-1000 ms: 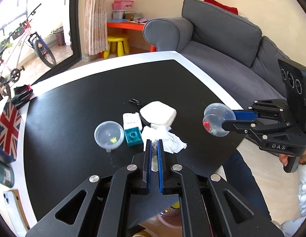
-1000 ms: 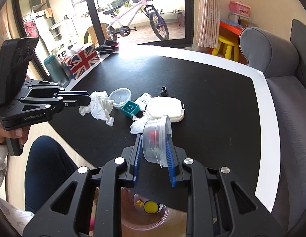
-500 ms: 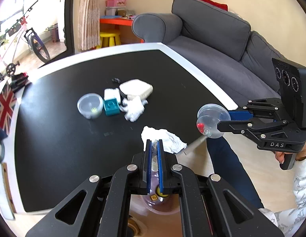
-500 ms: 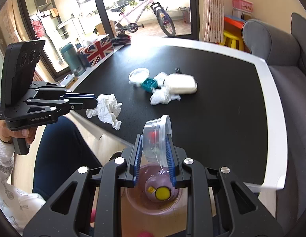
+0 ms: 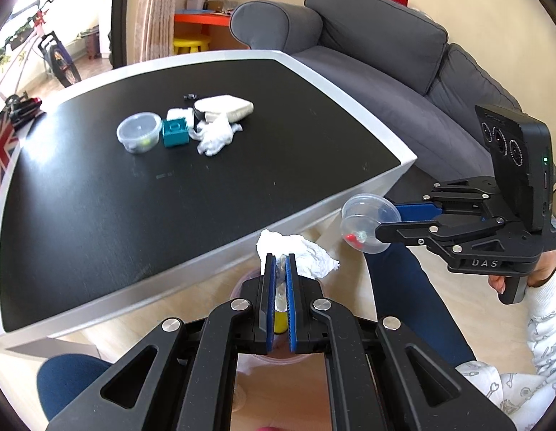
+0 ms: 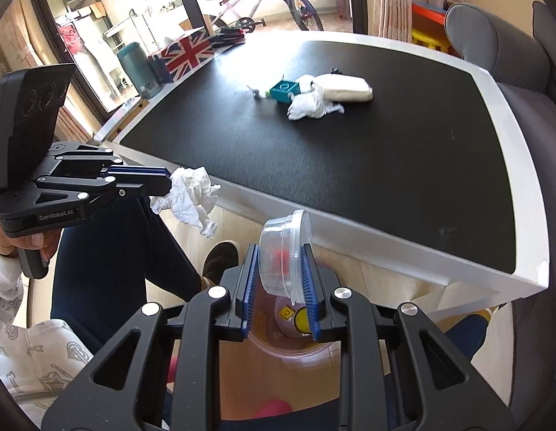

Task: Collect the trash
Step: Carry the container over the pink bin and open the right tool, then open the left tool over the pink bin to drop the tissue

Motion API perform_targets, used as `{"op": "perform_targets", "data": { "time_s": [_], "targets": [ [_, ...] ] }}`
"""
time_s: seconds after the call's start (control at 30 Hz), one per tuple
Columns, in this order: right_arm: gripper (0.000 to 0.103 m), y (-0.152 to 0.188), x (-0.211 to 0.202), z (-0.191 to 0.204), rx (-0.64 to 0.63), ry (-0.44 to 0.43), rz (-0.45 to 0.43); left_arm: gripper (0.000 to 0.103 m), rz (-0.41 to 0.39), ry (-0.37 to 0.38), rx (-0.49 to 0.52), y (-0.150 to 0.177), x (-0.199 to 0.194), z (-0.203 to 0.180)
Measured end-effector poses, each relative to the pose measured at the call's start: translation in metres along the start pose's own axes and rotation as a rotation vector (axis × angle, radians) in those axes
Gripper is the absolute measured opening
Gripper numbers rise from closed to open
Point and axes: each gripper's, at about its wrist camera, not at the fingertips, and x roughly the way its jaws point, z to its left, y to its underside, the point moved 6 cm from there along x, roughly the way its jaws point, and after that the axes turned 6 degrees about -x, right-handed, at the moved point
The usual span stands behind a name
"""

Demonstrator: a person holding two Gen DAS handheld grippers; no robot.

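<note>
My left gripper (image 5: 281, 262) is shut on a crumpled white tissue (image 5: 299, 249), also seen in the right wrist view (image 6: 191, 194), held off the table's near edge above a clear pinkish bin (image 6: 295, 341) on the floor. My right gripper (image 6: 279, 251) is shut on a clear plastic cup (image 6: 285, 248) with a red bit inside; it also shows in the left wrist view (image 5: 364, 222). On the black table (image 5: 170, 197) lie another crumpled tissue (image 5: 216, 138), a lidded clear cup (image 5: 138, 137), a teal block (image 5: 174, 132) and a white pouch (image 5: 224, 107).
A grey sofa (image 5: 403, 57) stands right of the table. A Union Jack box (image 6: 184, 54) and a green bottle (image 6: 136, 68) sit at the table's far left edge. The person's legs (image 6: 116, 251) and shoe (image 6: 220, 258) are beside the bin.
Both grippers have drawn back from the table with their loads and now hang past its near edge over the bin. The items on the table look farther away.
</note>
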Motion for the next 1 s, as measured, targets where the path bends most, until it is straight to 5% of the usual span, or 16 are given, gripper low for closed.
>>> {"op": "perform_targets", "data": {
  "time_s": [0.3, 0.37, 0.5, 1.0],
  "targets": [
    [0.029, 0.014, 0.004, 0.002, 0.002, 0.003, -0.002, 0.005, 0.010, 0.009, -0.001, 0.014, 0.004, -0.005],
    [0.071, 0.015, 0.002, 0.000, 0.003, 0.018, -0.010, 0.005, 0.010, 0.009, 0.002, 0.014, 0.005, -0.007],
    [0.089, 0.012, -0.006, -0.008, 0.030, 0.045, -0.040, 0.005, 0.012, 0.010, 0.010, 0.013, 0.008, -0.009],
    [0.098, 0.015, -0.009, -0.022, 0.098, 0.042, -0.042, 0.005, 0.058, 0.022, 0.022, 0.019, 0.027, -0.014]
  ]
}}
